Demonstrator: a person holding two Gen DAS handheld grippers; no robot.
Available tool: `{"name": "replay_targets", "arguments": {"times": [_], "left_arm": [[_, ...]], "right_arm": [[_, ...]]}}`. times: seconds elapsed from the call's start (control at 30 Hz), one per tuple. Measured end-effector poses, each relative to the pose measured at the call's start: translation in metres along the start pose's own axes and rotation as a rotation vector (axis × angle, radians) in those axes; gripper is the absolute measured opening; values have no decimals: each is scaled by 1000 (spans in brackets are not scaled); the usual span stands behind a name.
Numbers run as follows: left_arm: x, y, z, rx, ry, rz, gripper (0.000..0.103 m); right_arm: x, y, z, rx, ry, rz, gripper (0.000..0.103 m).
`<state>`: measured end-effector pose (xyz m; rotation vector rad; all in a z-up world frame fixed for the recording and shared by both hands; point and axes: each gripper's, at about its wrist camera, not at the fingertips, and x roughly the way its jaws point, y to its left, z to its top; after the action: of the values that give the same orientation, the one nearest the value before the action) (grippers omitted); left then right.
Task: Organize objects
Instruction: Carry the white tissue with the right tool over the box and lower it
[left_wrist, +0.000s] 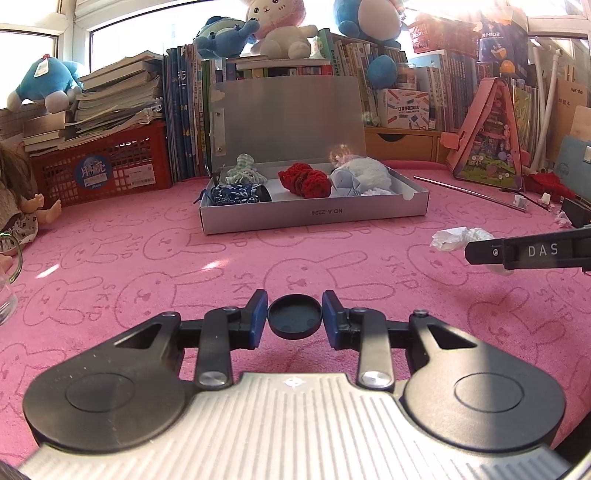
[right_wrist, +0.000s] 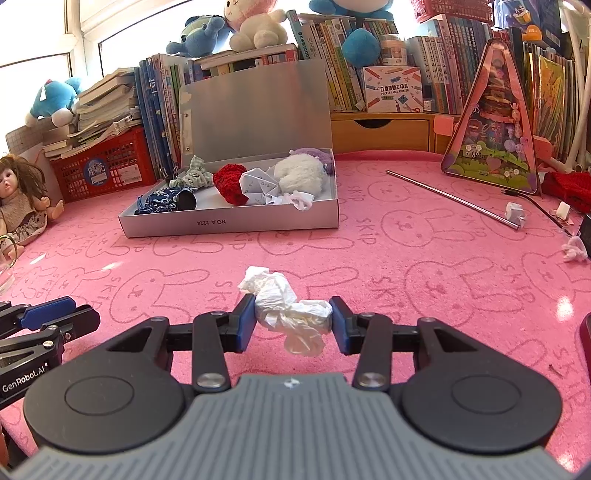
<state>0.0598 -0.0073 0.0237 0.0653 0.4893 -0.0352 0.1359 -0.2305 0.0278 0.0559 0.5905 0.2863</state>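
Left tongs pinch a black cap; right tongs pinch crumpled tissue. Risk: soft tissue slips en route to box.

Red crate, book stacks, plush toys, doll behind.

Between the left gripper jaws sits a matt black plastic lid, smooth-rimmed. Between the right gripper jaws is crumpled white tissue paper, soft and creased. Beneath both lies pink towelling cloth, nappy. Ahead of the jaws, a grey cardboard box, dull-sheened
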Motion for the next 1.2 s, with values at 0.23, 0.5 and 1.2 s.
{"name": "replay_targets", "arguments": {"times": [0.23, 0.5, 1.2], "left_arm": [[14, 3, 9, -28, 20, -8, 38], [22, 8, 26, -36, -6, -8, 38], [64, 23, 77, -52, -19, -3, 38]], "right_arm": [[8, 0, 5, 17, 13, 16, 48], [12, 4, 13, 21, -1, 25, 48], [31, 12, 55, -27, -59, 20, 49]]}}
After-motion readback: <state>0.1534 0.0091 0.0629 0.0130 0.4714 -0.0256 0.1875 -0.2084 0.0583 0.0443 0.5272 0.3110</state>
